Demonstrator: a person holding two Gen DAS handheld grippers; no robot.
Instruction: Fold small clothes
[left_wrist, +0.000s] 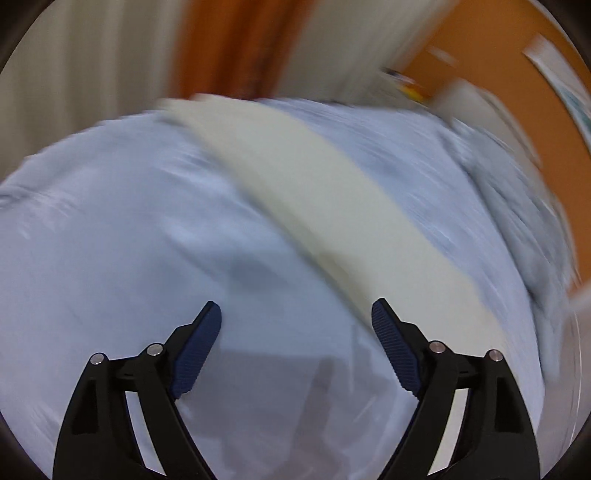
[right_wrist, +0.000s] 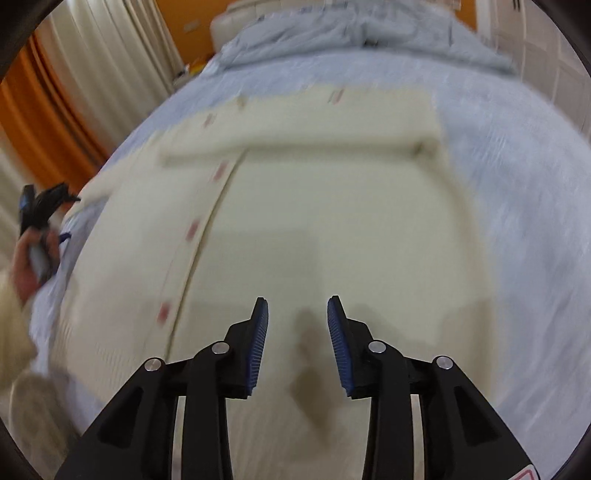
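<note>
A cream garment (right_wrist: 314, 221) with small red marks along its front placket lies flat on a pale blue bedsheet (right_wrist: 517, 206); its far part is folded over. In the left wrist view it shows as a blurred cream band (left_wrist: 314, 192) running diagonally across the sheet. My right gripper (right_wrist: 297, 314) hovers just above the garment's near part, open and empty. My left gripper (left_wrist: 295, 314) is wide open and empty above bare sheet, left of the garment; it also shows at the far left of the right wrist view (right_wrist: 40, 210), held in a hand. Both views are motion-blurred.
A rumpled grey-blue blanket (right_wrist: 362, 33) lies at the far end of the bed and at right in the left wrist view (left_wrist: 517, 206). Cream and orange curtains (right_wrist: 74, 85) hang beyond the bed's left side. An orange wall (left_wrist: 498, 66) stands behind.
</note>
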